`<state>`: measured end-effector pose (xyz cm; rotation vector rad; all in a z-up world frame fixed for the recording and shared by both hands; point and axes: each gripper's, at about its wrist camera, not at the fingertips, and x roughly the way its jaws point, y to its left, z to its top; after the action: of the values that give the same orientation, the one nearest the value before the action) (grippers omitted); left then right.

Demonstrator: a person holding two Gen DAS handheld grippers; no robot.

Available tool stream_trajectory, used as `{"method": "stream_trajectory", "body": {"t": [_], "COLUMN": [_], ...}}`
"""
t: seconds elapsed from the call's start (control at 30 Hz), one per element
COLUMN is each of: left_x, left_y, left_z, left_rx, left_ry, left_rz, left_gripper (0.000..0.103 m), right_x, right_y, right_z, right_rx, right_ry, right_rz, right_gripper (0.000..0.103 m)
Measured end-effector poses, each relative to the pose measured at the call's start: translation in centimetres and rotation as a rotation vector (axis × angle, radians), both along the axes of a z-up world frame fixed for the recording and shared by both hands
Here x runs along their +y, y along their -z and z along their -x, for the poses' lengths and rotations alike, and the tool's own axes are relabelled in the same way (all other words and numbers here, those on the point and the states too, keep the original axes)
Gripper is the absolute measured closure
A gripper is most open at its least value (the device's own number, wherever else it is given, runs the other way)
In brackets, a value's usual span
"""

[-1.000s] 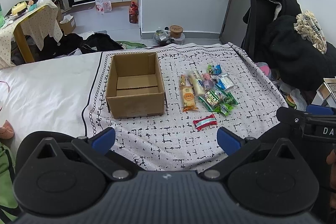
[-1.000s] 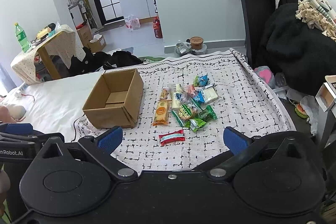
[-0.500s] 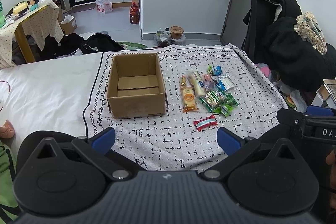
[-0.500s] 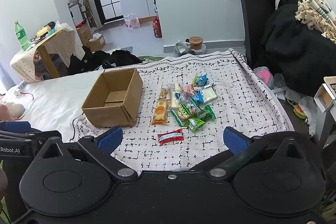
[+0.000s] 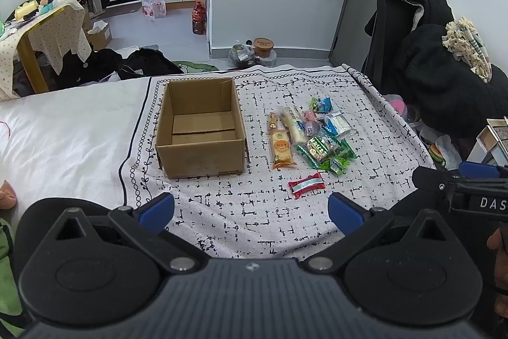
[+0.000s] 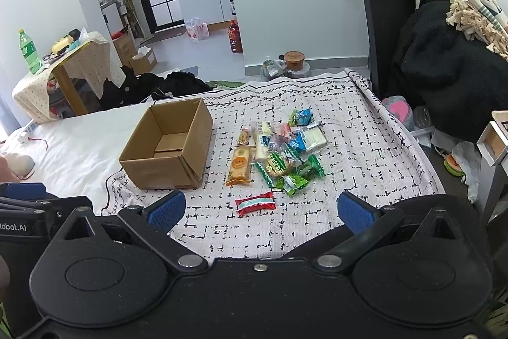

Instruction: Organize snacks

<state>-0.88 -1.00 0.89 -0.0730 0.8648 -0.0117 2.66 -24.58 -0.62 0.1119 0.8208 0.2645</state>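
Right wrist view: red snack packet (image 6: 255, 204) nearest, ahead between right gripper (image 6: 262, 210) fingers, long axis crosswise; both grippers' fingers apart, empty; cardboard box (image 6: 168, 145) ahead-left.

Both hand-held grippers (image 5: 250, 210) (image 6: 258, 212) agape, empty

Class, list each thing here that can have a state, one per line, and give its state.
Box: open, empty.
Red snack: flat on the cloth, apart from the pile.
Snack pile: right of the box, wrappers overlapping.
Left gripper: open, empty.
Right gripper: open, empty.
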Motion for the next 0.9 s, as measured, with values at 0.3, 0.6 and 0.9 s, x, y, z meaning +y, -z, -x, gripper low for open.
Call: {"method": "stream_trajectory", "body": {"t": [0.3,0.6,0.9], "left_x": [-0.2,-1.2,-2.2], "left_y": [0.5,2.1,3.7], "left_z": [-2.3,-5.6,-8.9], "left_rx": [0.006,0.048,0.085], "left_ry": [0.008,0.035,0.064], "left_rz": [0.023,0.049,0.068], "left_gripper": [0.001,0.001,0.001], "right_x": [-0.4,-1.1,-1.8], "right_y": [0.7,2.2,3.9], "right_z": [-1.7,-4.3,-6.3], "right_rx": [0.007,0.053,0.092], "right_ry": [0.018,0.032,-0.007], "right_rz": [0.007,0.038,0.067], "right_gripper": [0.000,0.000,0.000]}}
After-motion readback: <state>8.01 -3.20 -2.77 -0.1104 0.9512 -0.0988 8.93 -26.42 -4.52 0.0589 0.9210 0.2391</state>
